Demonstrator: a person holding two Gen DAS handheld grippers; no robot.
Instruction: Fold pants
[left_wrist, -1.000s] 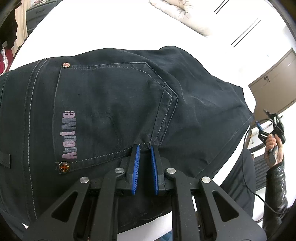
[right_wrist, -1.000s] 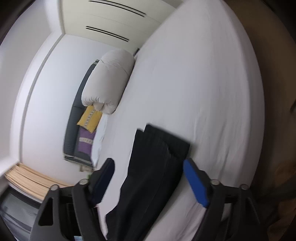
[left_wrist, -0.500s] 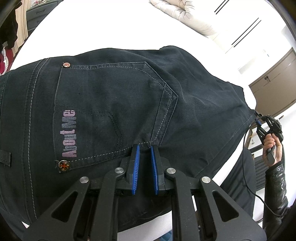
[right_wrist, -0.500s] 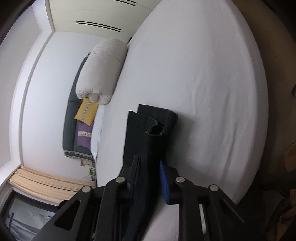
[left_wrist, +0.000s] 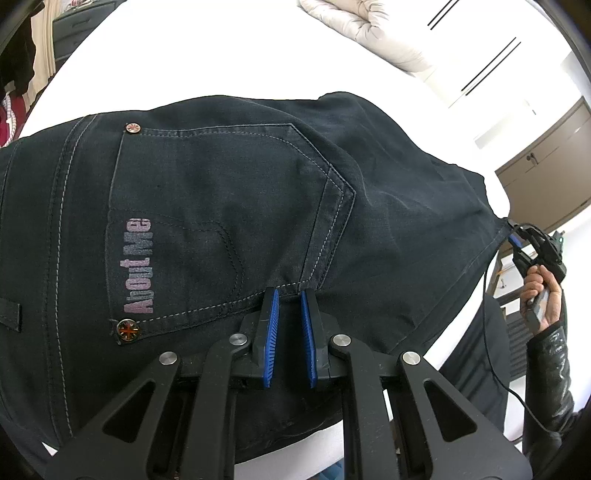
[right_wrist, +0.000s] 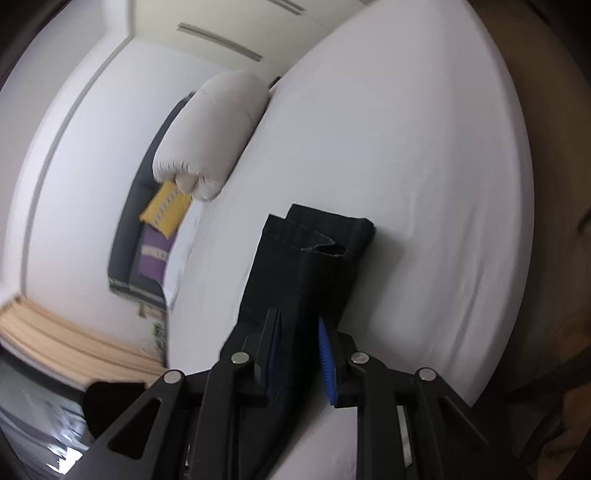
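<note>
Dark navy pants (left_wrist: 221, 203) lie on a white bed (left_wrist: 221, 48), back pocket up with the print "About Me". My left gripper (left_wrist: 290, 293) is shut, its blue pads pinching the cloth just below the pocket's corner. At the far right of the left wrist view a person's hand (left_wrist: 543, 291) holds my right gripper (left_wrist: 517, 240) at the pants' leg end. In the right wrist view my right gripper (right_wrist: 299, 321) is shut on the stacked pant legs (right_wrist: 317, 236), whose hems stick out ahead of the fingers, the top one gaping a little.
A rolled white duvet (right_wrist: 218, 136) lies at the head of the bed (right_wrist: 406, 166), with a yellow pillow (right_wrist: 166, 208) and a purple one (right_wrist: 153, 254) beside it. A brown cabinet (left_wrist: 546, 166) stands past the bed's right edge. A beige curtain (right_wrist: 55, 343) hangs at left.
My right gripper went from wide open above the leg ends to shut on them, then shifted and rolled a little with the cloth. The left gripper has not moved.
</note>
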